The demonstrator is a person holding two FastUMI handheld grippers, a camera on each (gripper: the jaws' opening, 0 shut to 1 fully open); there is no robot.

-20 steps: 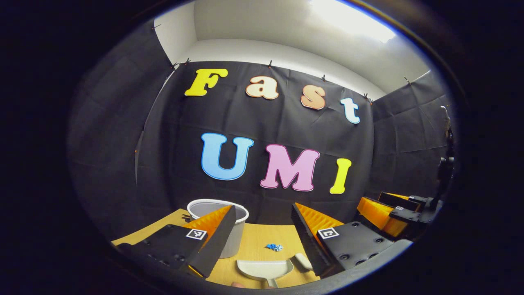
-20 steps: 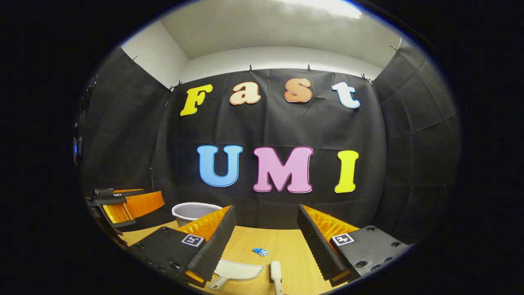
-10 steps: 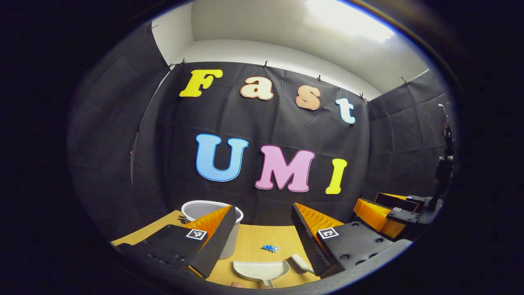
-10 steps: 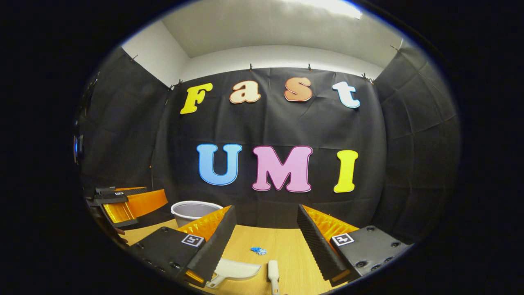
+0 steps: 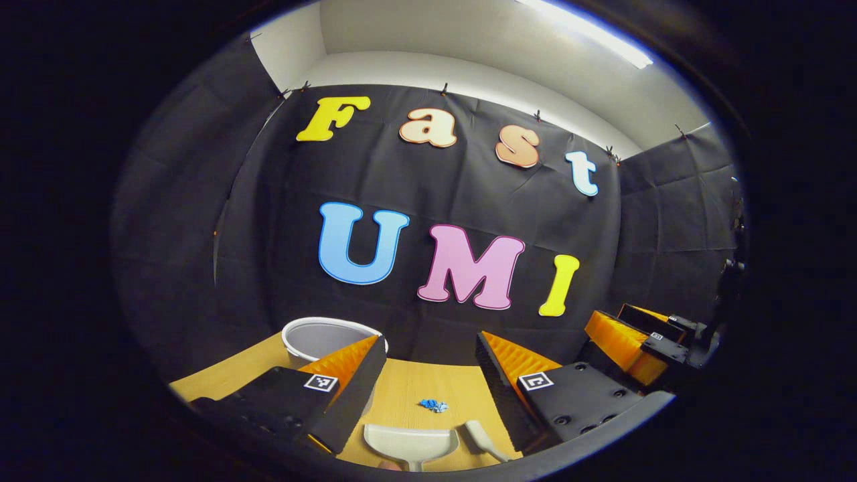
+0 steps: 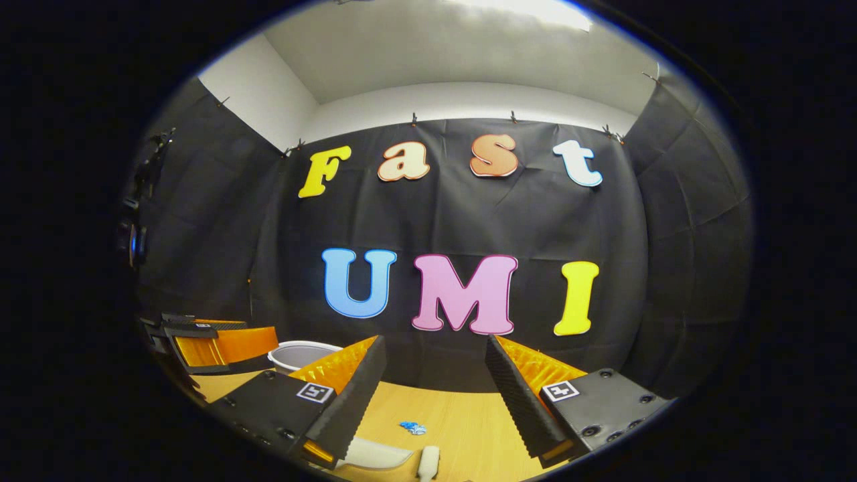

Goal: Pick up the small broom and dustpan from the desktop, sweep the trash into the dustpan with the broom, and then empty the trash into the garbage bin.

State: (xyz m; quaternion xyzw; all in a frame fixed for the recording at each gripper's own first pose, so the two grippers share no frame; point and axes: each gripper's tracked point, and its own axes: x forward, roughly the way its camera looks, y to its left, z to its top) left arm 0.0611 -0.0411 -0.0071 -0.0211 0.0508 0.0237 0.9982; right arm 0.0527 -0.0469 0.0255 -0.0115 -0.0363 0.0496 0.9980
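With both jaws wide open and empty, the left gripper (image 5: 428, 365) and right gripper (image 6: 435, 365) hover above the wooden tabletop (image 5: 408, 391); next, grasp the pale plastic dustpan (image 5: 410, 443) and small white broom (image 5: 481, 438) lying near the blue trash scraps (image 5: 434, 404)

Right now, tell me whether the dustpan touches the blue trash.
Apart. In the left gripper view, bare wooden desktop separates the dustpan from the blue trash.

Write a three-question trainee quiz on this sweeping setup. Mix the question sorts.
1. True or false: the left hand-held gripper is shut on the dustpan.
2. What lies nearest the blue trash? A) garbage bin B) broom C) the booth wall
3. Fill in: the right hand-held gripper is ___.

Key: 1 false, both hand-held grippers are open and hold nothing. 2 B. 3 open.
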